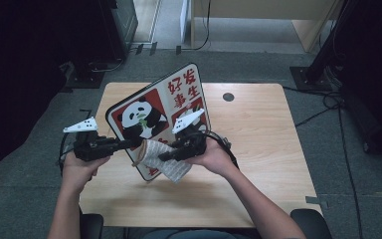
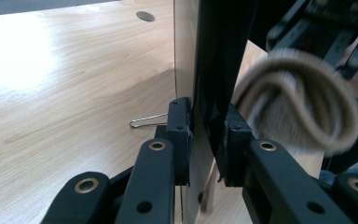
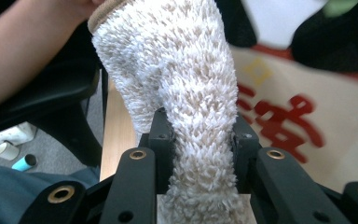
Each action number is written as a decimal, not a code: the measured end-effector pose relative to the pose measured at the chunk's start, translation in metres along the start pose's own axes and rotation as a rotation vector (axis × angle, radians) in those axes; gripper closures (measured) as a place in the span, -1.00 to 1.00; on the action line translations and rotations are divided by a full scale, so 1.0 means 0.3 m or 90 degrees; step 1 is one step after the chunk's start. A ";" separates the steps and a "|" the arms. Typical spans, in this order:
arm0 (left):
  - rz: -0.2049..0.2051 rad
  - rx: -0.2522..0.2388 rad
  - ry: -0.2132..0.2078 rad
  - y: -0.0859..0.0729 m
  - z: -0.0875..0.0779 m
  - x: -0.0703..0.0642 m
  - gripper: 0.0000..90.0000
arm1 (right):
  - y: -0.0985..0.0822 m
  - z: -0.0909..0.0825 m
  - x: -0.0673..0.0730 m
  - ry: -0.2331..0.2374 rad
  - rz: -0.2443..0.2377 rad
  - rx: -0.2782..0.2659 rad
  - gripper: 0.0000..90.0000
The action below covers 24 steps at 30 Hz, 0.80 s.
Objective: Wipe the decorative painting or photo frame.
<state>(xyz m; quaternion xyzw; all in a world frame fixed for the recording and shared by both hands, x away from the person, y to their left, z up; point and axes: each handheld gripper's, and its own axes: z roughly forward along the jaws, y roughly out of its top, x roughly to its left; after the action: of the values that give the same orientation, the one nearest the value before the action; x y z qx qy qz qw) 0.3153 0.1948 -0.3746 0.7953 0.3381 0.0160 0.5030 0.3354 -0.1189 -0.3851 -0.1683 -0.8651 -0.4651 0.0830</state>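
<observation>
Cloth on the panda board

Overhead, the left gripper [image 1: 129, 144] clamped the board [image 1: 159, 112] by its edge, tilted above the table [image 1: 258, 149], while the right gripper [image 1: 165, 156] pinched a cloth [image 1: 166, 162] against its glossy printed face. Up close, the left jaws squeezed the thin, stiff panel [image 2: 207, 70]; a hard wipe could twist it loose. Rightward, jaws bunched the fluffy, looped terry cloth [image 3: 186, 93], which might slip free.
</observation>
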 end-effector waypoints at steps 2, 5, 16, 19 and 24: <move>-0.001 -0.001 0.000 0.000 0.000 0.000 0.74 | 0.025 -0.029 0.000 -0.007 -0.004 -0.007 0.55; 0.000 -0.001 -0.001 0.000 0.000 0.000 0.74 | 0.048 -0.055 0.002 -0.010 -0.004 -0.017 0.55; -0.001 -0.004 0.002 -0.001 0.001 -0.003 0.74 | 0.221 -0.177 0.023 -0.034 -0.028 -0.059 0.55; -0.001 -0.004 0.002 -0.001 0.001 -0.002 0.74 | 0.277 -0.208 0.025 -0.031 -0.021 -0.069 0.55; 0.001 -0.002 0.003 -0.001 0.001 -0.002 0.74 | 0.385 -0.238 0.043 -0.041 -0.042 -0.073 0.55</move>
<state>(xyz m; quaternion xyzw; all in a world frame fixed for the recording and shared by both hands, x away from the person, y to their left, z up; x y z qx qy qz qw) 0.3148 0.1942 -0.3748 0.7944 0.3388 0.0188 0.5037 0.3651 -0.1165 -0.2521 -0.1592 -0.8443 -0.5108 0.0296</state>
